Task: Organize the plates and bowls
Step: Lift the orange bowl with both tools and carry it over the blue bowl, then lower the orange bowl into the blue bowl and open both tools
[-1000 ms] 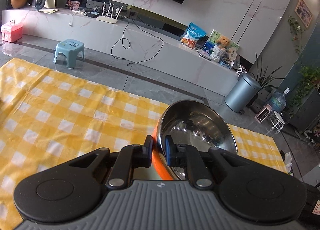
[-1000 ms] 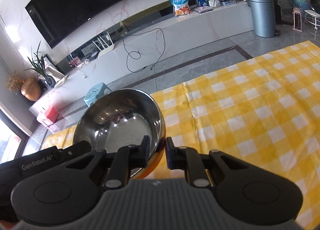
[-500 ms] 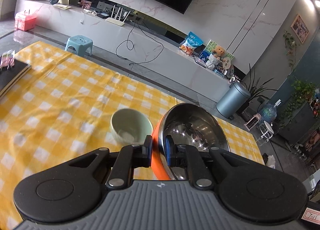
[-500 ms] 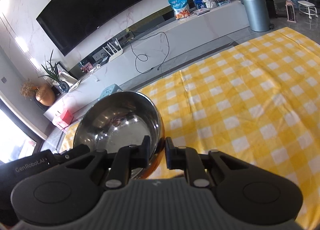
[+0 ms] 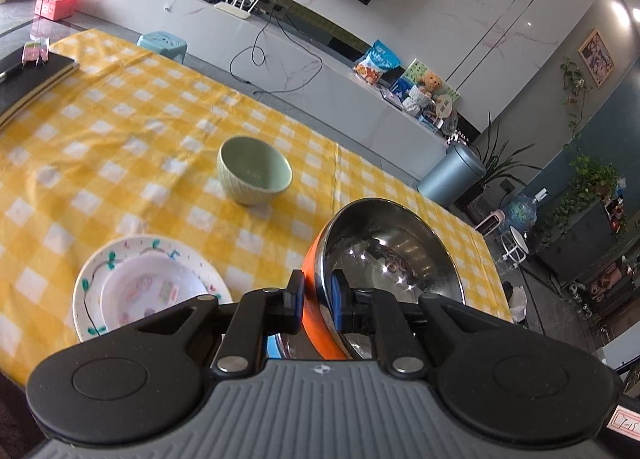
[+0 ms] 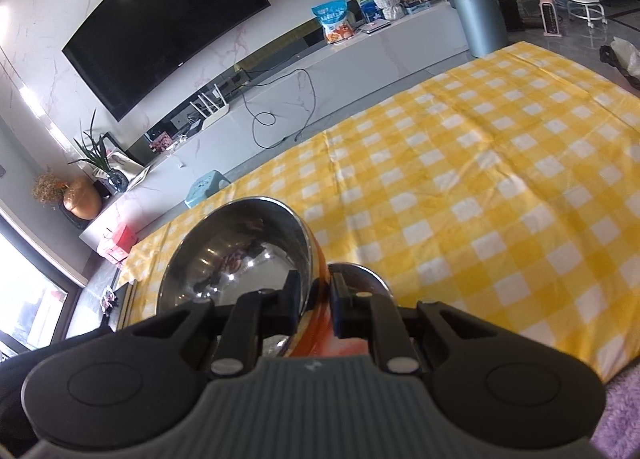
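The left gripper has its fingers clenched on the rim of a steel bowl with an orange outer wall, one finger pad outside against the orange, the other inside against the polished metal. The bowl is tilted, its opening facing up and toward the right of that view, and it hangs above the near right part of the table, which is covered with a yellow and white checked cloth. In the right wrist view the right gripper likewise grips the rim of a steel bowl, orange on the outside, one finger inside and one outside; whether this is the same bowl held from its other side cannot be told. A second rounded metal rim shows just behind the right finger there, partly hidden. On the cloth in the left view, a pale green bowl stands upright near the middle of the table, well apart from the held bowl. Nearer and to the left lies a white plate with green and blue markings, a smaller white dish nested in it. At the far left edge of the table rests a dark notebook.
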Tool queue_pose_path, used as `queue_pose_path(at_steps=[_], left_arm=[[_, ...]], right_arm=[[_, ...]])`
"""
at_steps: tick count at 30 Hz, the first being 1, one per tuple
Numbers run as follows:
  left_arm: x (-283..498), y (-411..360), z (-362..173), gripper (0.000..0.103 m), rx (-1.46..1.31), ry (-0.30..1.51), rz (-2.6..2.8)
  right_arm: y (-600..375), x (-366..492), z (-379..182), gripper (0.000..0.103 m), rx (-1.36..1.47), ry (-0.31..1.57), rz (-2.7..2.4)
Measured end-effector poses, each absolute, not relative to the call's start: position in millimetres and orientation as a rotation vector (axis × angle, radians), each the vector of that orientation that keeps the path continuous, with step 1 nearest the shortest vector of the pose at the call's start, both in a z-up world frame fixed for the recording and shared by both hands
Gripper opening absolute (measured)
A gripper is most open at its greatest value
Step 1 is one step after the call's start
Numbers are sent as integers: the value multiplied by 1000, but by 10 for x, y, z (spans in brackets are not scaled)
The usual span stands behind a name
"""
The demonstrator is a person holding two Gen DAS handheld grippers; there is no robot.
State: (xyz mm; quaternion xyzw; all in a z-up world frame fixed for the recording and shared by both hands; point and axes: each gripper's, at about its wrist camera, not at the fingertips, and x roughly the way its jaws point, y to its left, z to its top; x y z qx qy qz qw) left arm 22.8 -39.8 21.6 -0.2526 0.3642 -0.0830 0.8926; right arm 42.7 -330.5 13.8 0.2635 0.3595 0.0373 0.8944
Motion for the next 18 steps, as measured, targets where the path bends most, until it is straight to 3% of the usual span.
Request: queue_pose_path(at_steps=[18], left_arm=[[275, -520, -113, 15, -529, 847, -156]], right_arm=[[-3374, 471, -198, 12, 529, 807, 9]])
